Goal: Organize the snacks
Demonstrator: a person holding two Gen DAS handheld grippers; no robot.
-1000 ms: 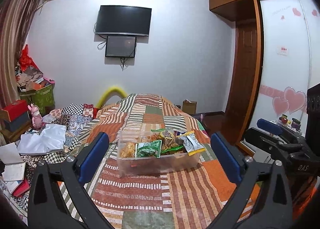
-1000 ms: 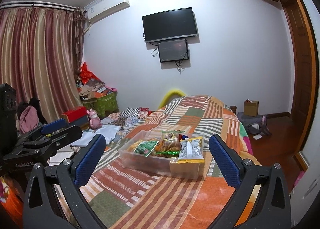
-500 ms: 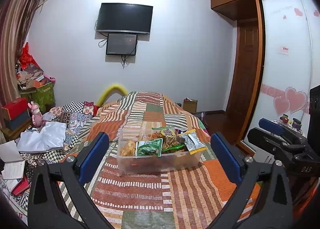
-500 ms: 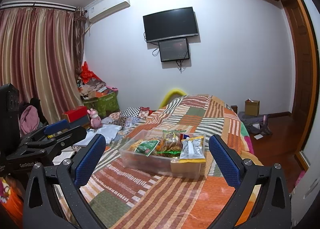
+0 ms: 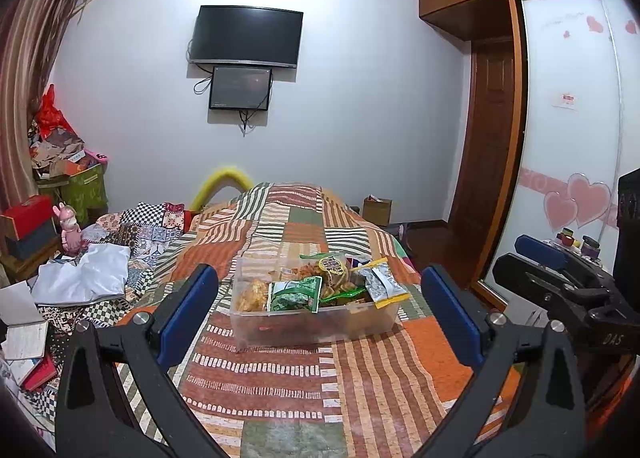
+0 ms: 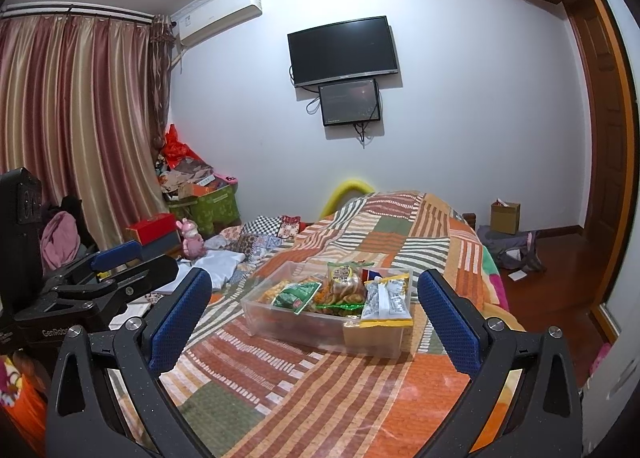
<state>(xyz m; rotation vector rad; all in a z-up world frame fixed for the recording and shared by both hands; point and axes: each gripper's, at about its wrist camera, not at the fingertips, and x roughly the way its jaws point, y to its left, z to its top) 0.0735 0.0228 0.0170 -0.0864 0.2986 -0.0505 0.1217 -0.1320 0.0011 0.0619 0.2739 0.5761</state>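
Observation:
A clear plastic bin (image 5: pixel 256 328) (image 6: pixel 264 318) stands on the striped patchwork bed cover, filled with snack packets. Among them are a green packet (image 5: pixel 294 294) (image 6: pixel 296 295), a round yellow-labelled bag (image 5: pixel 330 270) (image 6: pixel 345 277) and a grey-and-yellow packet (image 5: pixel 380 286) (image 6: pixel 386 306). My left gripper (image 5: pixel 318 316) is open and empty, held back from the bin's near side. My right gripper (image 6: pixel 314 316) is also open and empty, short of the bin. Each gripper shows at the edge of the other's view.
The bed cover (image 5: pixel 304 390) stretches toward the far wall. White clothes (image 5: pixel 86 274), books and a pink toy rabbit (image 5: pixel 70 225) lie at the left. A cardboard box (image 6: pixel 505 217) and a bag sit on the wooden floor right of the bed, near the wardrobe (image 5: pixel 568 137).
Both views have shifted slightly; the bin sits a little lower and closer in the frames. Both grippers stay open and empty.

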